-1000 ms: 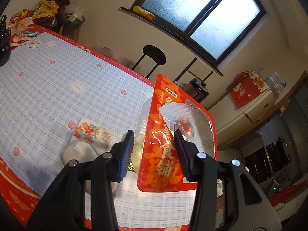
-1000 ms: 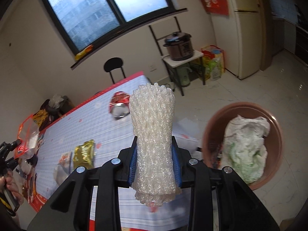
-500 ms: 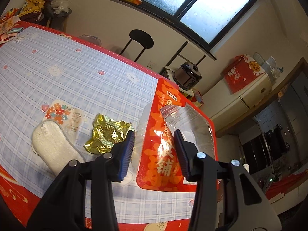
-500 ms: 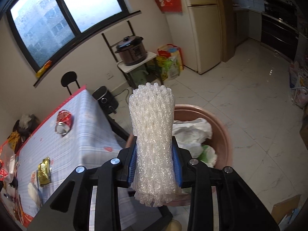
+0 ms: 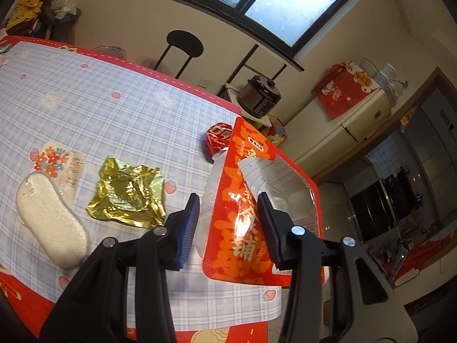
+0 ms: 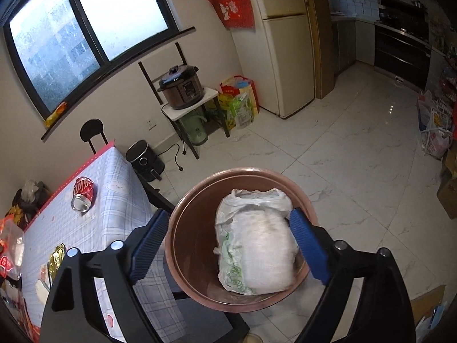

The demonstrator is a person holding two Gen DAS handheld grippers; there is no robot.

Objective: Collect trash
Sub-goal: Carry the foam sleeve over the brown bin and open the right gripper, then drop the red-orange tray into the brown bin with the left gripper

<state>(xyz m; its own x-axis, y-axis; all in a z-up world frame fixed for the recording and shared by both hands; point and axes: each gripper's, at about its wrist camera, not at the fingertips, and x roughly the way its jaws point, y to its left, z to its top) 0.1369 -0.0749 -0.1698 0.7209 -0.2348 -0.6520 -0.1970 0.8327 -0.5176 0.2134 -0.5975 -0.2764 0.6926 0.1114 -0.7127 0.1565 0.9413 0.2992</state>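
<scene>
Right gripper (image 6: pixel 228 245): jaws just sprung wide, empty, over brown bin (image 6: pixel 182 245).
Left gripper (image 5: pixel 228 225): clamps red snack packet (image 5: pixel 237 228).

Left hand-held gripper (image 5: pixel 225 225): black plastic frame, two angled arms, round silver screw heads, ribbed blue pads on the inner faces of both fingers (image 5: pixel 188 225). Right hand-held gripper (image 6: pixel 228 245): same build, black arms, silver screws, ribbed blue pads (image 6: pixel 308 248).
</scene>
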